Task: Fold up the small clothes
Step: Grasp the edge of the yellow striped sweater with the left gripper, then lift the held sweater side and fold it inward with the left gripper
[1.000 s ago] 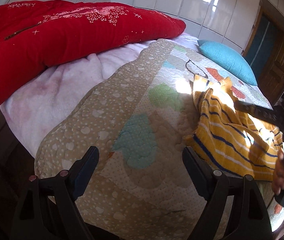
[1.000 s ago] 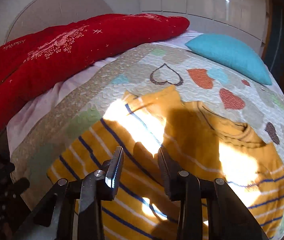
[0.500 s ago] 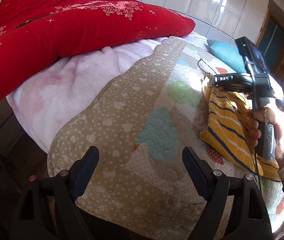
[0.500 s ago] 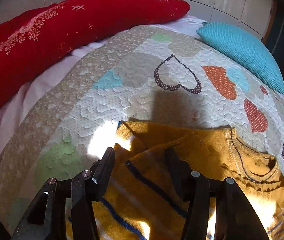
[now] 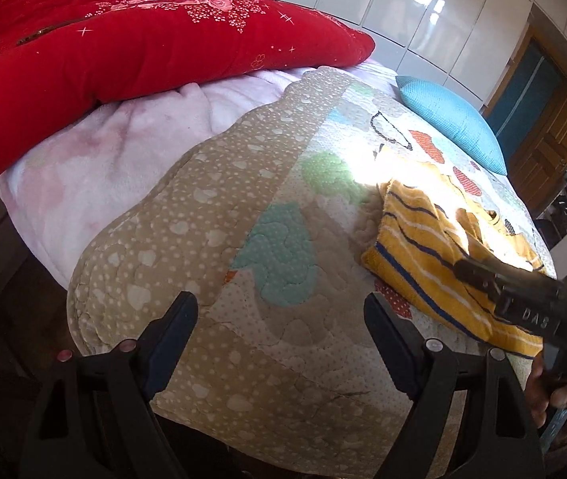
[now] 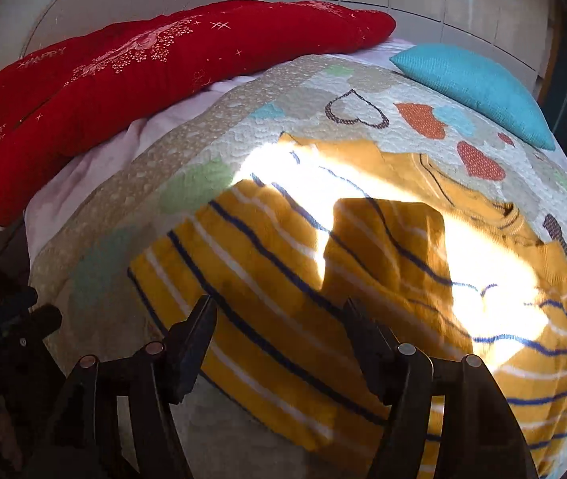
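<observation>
Now, line by line:
Sweater: yellow striped sweater [image 6: 283,279] lying partly folded on the quilt, straight ahead of and under the right tongs, one sleeve lying folded across its middle; sitting well off to the right of the left tongs.
Sunlight: bright patch falling across the sweater's upper part, washing out detail there.
Right tongs: right gripper [image 6: 279,333] hovering over the sweater's lower half, fingers standing moderately apart, gripping nothing.
Left tongs: left gripper [image 5: 281,325] hanging over bare quilt near the bed's edge, fingers spread wide, holding nothing.
Quilt: patchwork quilt [image 5: 211,207] with hearts and dots lying beneath both tongs.
Pink blanket: pink blanket [image 5: 95,155] showing beyond the quilt, ahead and left of the left tongs.
Red cushion: red cushion [image 6: 155,68] lying far ahead, to the left.
Blue pillow: blue pillow [image 6: 475,84] lying far ahead, to the right.
</observation>
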Action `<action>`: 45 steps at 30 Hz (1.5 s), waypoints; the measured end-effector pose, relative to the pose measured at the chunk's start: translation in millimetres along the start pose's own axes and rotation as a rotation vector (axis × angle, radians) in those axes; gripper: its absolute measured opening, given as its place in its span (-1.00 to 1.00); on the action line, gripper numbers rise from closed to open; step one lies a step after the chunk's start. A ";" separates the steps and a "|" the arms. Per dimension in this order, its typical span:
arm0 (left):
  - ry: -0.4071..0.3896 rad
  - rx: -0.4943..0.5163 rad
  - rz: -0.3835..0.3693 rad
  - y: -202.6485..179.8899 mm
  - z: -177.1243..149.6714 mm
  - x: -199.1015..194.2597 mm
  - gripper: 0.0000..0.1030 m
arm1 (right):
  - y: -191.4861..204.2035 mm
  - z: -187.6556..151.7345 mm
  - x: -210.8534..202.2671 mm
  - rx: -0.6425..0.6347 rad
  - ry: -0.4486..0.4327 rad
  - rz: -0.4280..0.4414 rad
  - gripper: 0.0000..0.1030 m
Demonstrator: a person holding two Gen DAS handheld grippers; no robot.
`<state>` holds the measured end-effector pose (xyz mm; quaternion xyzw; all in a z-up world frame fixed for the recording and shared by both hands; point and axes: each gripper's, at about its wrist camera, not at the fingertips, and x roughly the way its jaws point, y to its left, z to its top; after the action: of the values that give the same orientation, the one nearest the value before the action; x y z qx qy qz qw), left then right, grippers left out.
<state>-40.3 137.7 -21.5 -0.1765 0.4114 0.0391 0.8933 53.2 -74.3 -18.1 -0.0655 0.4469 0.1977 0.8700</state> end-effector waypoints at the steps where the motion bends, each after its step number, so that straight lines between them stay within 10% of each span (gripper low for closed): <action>1: 0.000 0.003 -0.026 -1.6 1.2 0.0 0.64 | -5.2 -9.4 -1.8 0.022 0.002 -0.001 0.37; 7: 0.096 -0.024 -0.229 -20.1 13.6 26.5 0.64 | -36.7 -54.2 -16.3 0.187 -0.012 0.013 0.38; 18: 0.181 0.100 -0.234 -76.6 32.2 87.7 0.64 | -59.6 -92.1 -46.3 0.246 -0.086 -0.028 0.45; 27: 0.261 0.030 -0.386 -103.7 66.6 145.4 0.67 | -71.4 -109.9 -66.4 0.252 -0.137 -0.046 0.45; 28: 0.262 0.031 -0.385 -107.9 68.5 148.6 0.64 | -74.7 -111.2 -68.9 0.260 -0.146 -0.049 0.45; 30: 0.285 0.042 -0.359 -115.9 71.2 153.1 -0.38 | -82.4 -113.5 -75.7 0.288 -0.167 -0.053 0.45; 32: 0.298 0.012 -0.362 -118.2 75.4 150.8 -0.61 | -93.4 -117.0 -85.0 0.322 -0.193 -0.056 0.45; 37: 0.252 0.031 -0.332 -149.0 86.8 121.4 -0.67 | -131.7 -135.0 -118.7 0.414 -0.280 -0.081 0.45; 45: 0.225 0.280 -0.496 -300.1 61.3 72.2 -0.80 | -211.1 -200.7 -169.0 0.671 -0.361 -0.145 0.45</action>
<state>116.0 -126.9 46.2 -0.1498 0.4535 -0.2574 0.8400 -100.9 -373.6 -14.4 0.2272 0.3205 -0.0129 0.9195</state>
